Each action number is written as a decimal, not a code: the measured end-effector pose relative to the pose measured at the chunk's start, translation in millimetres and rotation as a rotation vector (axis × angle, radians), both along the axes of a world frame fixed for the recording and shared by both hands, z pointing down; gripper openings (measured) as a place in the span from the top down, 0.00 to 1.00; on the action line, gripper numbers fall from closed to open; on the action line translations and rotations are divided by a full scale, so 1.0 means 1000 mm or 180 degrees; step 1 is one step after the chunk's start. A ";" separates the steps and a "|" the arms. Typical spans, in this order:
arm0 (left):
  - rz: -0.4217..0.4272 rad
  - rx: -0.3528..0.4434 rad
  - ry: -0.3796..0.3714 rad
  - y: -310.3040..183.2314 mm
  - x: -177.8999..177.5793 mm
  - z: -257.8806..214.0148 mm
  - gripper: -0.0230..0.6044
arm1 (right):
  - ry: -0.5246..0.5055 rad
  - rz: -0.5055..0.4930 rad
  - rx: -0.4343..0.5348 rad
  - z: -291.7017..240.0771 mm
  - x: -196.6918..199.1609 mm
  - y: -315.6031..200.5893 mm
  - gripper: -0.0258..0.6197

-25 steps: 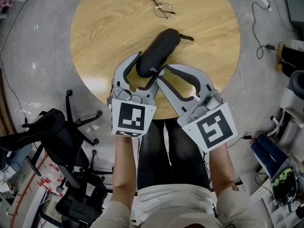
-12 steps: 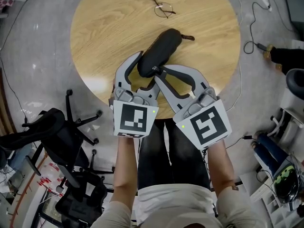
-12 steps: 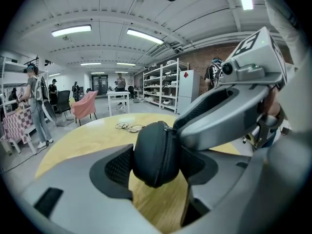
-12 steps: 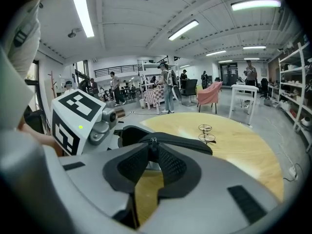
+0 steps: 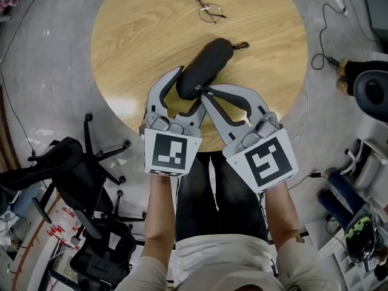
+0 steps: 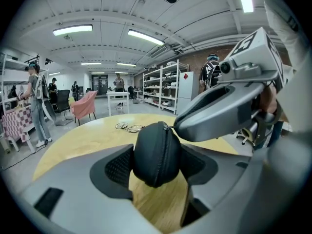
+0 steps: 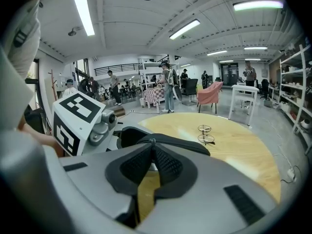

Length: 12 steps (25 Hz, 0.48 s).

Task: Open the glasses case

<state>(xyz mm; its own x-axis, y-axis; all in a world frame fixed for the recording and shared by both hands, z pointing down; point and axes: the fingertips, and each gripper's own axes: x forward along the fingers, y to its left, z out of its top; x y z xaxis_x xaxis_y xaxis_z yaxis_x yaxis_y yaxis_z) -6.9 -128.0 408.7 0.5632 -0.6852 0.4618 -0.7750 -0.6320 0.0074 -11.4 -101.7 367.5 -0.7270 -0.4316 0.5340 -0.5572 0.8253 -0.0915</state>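
Observation:
A black zipped glasses case (image 5: 208,62) lies slantwise on the round wooden table (image 5: 139,41). My left gripper (image 5: 187,87) is shut on the case's near end, its pads pressing both sides of the case (image 6: 156,152). My right gripper (image 5: 201,90) comes in from the right to the same end. Its jaws have just been closing, and the pads now pinch the small metal zipper pull (image 7: 152,142) at their tips. The right gripper's grey finger (image 6: 219,113) crosses just above the case in the left gripper view.
Wire-framed glasses (image 5: 204,3) lie folded at the table's far edge. A black office chair (image 5: 73,168) stands at the left of the person's legs. Cables (image 5: 330,35) trail on the floor at the right. People and shelves stand farther off in the room.
The right gripper's jaws have drawn together from wide open to a narrow pinch at the case's near end. The left gripper and the case have stayed put.

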 end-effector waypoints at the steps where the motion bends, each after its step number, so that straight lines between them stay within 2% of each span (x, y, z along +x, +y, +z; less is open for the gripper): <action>1: 0.0003 0.0002 0.0006 0.000 0.000 0.000 0.49 | -0.0003 0.0002 -0.0001 0.000 0.000 0.000 0.90; 12: 0.0022 0.0007 0.0044 0.006 -0.001 -0.001 0.50 | 0.0005 0.0020 -0.0002 -0.001 0.001 0.002 0.90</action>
<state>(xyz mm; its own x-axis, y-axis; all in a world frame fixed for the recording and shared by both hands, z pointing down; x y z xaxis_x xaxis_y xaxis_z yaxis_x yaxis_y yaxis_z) -8.3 -122.1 407.3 0.5742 -0.6824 0.4524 -0.7705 -0.6373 0.0166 -10.3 -100.1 366.5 -0.7234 -0.4359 0.5354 -0.5626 0.8217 -0.0913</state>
